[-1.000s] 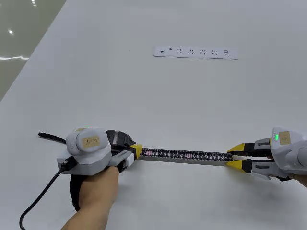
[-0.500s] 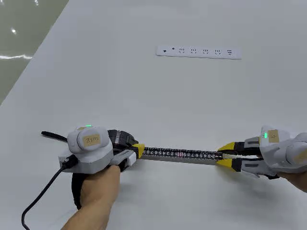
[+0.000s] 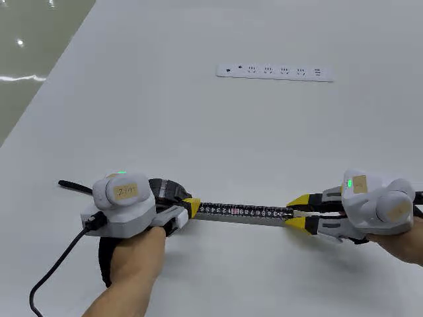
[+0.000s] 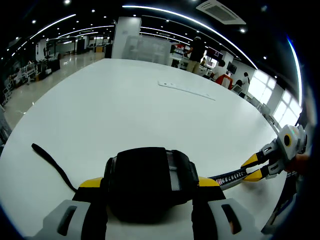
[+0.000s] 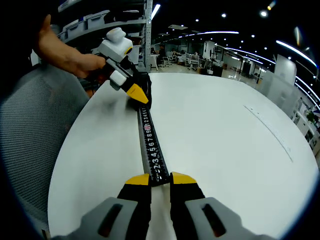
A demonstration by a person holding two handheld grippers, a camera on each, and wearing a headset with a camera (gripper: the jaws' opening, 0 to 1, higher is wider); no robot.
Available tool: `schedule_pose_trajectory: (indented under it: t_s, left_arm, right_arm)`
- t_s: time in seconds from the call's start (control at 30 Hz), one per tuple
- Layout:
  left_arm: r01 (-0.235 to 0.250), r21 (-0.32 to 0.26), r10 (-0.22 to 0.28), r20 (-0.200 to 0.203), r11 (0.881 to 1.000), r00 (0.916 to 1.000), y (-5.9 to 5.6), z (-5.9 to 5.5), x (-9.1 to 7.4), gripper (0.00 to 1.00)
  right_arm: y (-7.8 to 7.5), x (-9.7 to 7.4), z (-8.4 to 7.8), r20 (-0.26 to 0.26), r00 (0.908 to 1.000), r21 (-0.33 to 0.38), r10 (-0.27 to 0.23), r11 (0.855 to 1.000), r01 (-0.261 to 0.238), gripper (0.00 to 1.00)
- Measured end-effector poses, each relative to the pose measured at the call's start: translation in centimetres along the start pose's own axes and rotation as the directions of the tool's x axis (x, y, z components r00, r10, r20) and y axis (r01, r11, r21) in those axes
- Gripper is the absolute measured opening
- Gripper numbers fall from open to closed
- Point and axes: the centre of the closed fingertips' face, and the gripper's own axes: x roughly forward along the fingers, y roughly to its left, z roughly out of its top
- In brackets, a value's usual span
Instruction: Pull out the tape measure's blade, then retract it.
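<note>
Clamping the tape measure (image 3: 168, 193) by its black case (image 4: 147, 175) with the left gripper (image 3: 188, 208), at the near left of the white table (image 3: 198, 132). Keeping those jaws parted only as wide as the case, one yellow tip pressing on each side of it, as seen in the left gripper view. Steadying that gripper from below with a hand (image 3: 135, 254), near edge of the scene.

Pinching the free end of the blade (image 3: 244, 211) with the right gripper (image 3: 297, 212), at the near right. Holding those jaws almost closed, with the blade's tip and its lowest numbers sitting right between the yellow tips in the right gripper view.

Stretching the blade straight from left to right between the two grippers, numbered face up, low over the table; touching the surface or just above it, impossible to tell. Running out of the case on its right side and ending at the right gripper, so lying wholly between the two.

Trailing a thin black strap (image 3: 73, 188) from the case out to the left, flat on the table. Leaving a white power strip (image 3: 274, 72) well apart on the far side. Dragging a black cable (image 3: 53, 277) from the back of the left gripper toward the near left.
</note>
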Motion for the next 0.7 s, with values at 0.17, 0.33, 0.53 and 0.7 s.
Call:
schedule_pose_trajectory:
  t_s: [0.17,0.33,0.53,0.7]
  left_arm:
    - [0.002,-0.004,-0.002,-0.001,1.000,1.0000,0.0,0.0,0.0,0.66]
    - [0.003,-0.007,-0.003,-0.002,1.000,1.0000,0.0,0.1,0.0,0.66]
    - [0.007,-0.009,-0.007,-0.005,1.000,1.0000,0.1,0.0,0.0,0.66]
    - [0.010,-0.011,-0.010,-0.007,1.000,0.9999,0.1,0.0,0.0,0.66]
  right_arm:
    - [0.0,0.7,0.5,0.006,1.0000,0.002,0.005,1.000,-0.005,0.11]
    - [0.2,1.2,1.0,0.009,0.9999,0.005,0.011,1.000,-0.011,0.11]
    - [0.5,1.9,1.5,0.014,0.9998,0.004,0.016,1.000,-0.016,0.11]
    - [0.8,2.6,2.1,0.024,0.9994,0.009,0.024,1.000,-0.025,0.11]
